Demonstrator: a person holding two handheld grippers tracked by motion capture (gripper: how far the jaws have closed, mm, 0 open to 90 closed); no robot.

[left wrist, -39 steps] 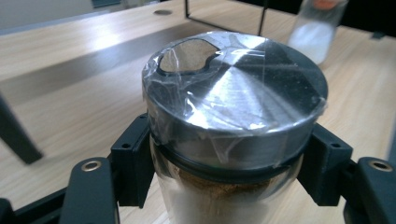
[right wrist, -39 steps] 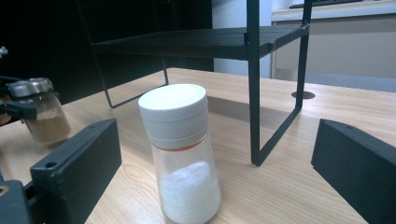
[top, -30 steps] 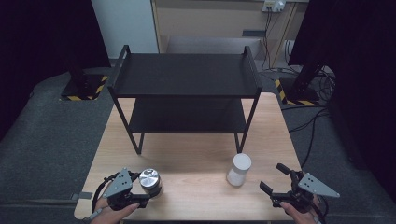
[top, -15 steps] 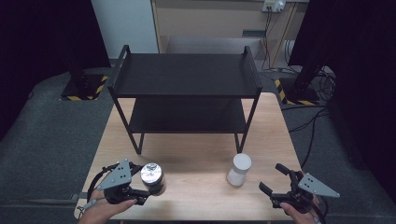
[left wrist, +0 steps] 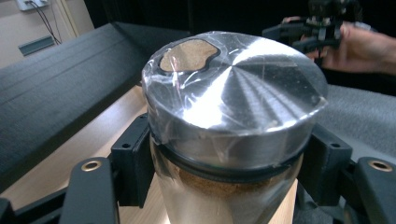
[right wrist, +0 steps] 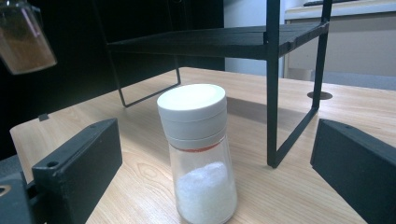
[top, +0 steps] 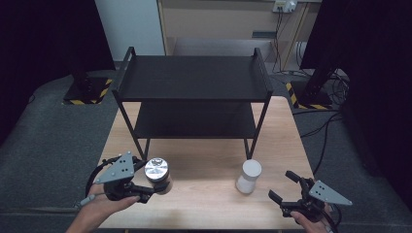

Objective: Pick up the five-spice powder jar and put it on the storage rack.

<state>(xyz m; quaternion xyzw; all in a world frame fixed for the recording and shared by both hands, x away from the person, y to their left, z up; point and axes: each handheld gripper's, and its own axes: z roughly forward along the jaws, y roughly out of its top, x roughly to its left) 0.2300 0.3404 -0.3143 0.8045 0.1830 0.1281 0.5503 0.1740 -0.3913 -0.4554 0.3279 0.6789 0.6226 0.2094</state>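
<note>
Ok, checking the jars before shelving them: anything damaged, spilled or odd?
One oddity: the silver-lidded jar held in the left tool has plastic wrap over its lid, torn open over one dispensing hole. No spill visible. The white-lidded jar stands upright and intact on the table.

High overhead; 2 close views along table [top: 204, 170].
</note>
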